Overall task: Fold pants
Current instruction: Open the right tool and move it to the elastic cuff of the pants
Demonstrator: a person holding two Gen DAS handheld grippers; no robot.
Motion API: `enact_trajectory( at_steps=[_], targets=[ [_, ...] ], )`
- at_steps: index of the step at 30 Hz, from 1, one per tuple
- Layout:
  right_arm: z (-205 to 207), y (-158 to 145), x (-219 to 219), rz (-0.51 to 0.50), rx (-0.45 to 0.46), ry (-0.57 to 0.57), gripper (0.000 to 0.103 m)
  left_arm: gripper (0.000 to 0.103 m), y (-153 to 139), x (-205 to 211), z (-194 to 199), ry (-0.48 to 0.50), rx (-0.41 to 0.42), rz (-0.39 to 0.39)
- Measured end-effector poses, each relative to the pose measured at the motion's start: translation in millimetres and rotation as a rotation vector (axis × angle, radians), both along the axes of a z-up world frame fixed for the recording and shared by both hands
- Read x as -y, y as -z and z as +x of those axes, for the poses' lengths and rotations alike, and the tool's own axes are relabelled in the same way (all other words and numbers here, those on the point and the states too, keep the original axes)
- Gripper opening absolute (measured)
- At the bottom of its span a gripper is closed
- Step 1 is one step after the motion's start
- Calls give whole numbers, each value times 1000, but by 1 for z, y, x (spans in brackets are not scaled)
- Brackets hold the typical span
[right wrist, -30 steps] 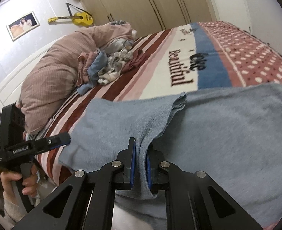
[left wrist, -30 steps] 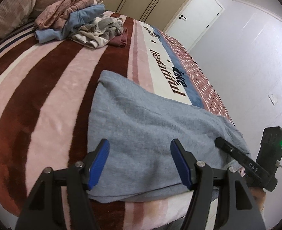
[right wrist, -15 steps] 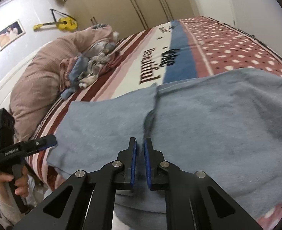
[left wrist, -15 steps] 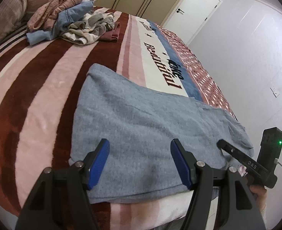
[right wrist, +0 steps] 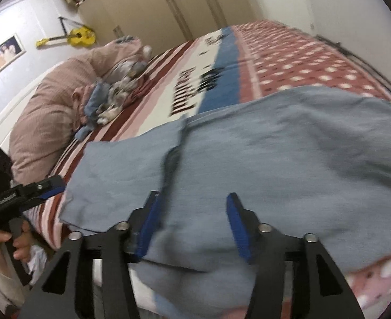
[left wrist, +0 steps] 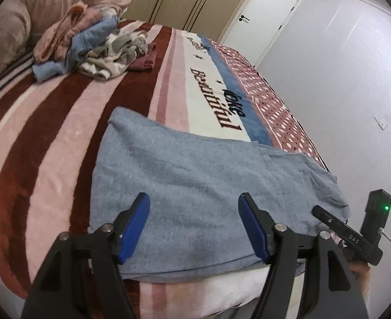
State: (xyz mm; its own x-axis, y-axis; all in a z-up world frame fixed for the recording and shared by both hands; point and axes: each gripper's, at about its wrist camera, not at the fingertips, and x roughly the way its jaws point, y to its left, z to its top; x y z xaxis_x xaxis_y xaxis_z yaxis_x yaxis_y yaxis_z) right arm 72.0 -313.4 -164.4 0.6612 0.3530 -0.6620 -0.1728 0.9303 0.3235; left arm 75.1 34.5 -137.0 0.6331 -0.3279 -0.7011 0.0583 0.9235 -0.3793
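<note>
Grey-blue knit pants were found lying flat across the near edge of the bed, on a striped blanket with maroon, pink and white bands, a blue band and a red dotted section. One layer of the fabric was seen lapped over another, with a fold edge running across the cloth in the right wrist view. The near hem was observed hanging slightly over the bed edge.

Left gripper: the jaws were recorded as standing wide apart, blue pads on either side, nothing between them; the pants were seen beyond and below the fingertips, not pinched. In the right wrist view the same tool was seen at the left, held in a hand just off the bed edge beside the end of the pants.

Right gripper: the jaws had just been opening and were noted at a middling spread, with cloth seen behind the gap but not pressed by the pads. The view was blurred, so contact of the left pad with the fold could not be judged. In the left wrist view this tool was seen at the lower right, close to the end of the pants, a green light lit on its body.

A pile of loose clothes was noted well apart from the pants, near the pink bedding. A yellow guitar and a framed picture were noted on the wall, and a white door beyond the bed.
</note>
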Motion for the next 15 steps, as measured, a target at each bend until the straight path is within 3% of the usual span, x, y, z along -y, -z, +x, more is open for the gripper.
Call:
enact_trajectory(
  at_steps=[4,7,15],
  targets=[
    [-20,-5,36,-23,32,93,55,67,-10,12,-2,11,21,30],
    [-35,-10,63,-12,53,164,61,68,-18,21,-5,17,44,52],
    [-71,-9,139,105,86,320,67,70,-37,43,-16,-9,121,114]
  ],
)
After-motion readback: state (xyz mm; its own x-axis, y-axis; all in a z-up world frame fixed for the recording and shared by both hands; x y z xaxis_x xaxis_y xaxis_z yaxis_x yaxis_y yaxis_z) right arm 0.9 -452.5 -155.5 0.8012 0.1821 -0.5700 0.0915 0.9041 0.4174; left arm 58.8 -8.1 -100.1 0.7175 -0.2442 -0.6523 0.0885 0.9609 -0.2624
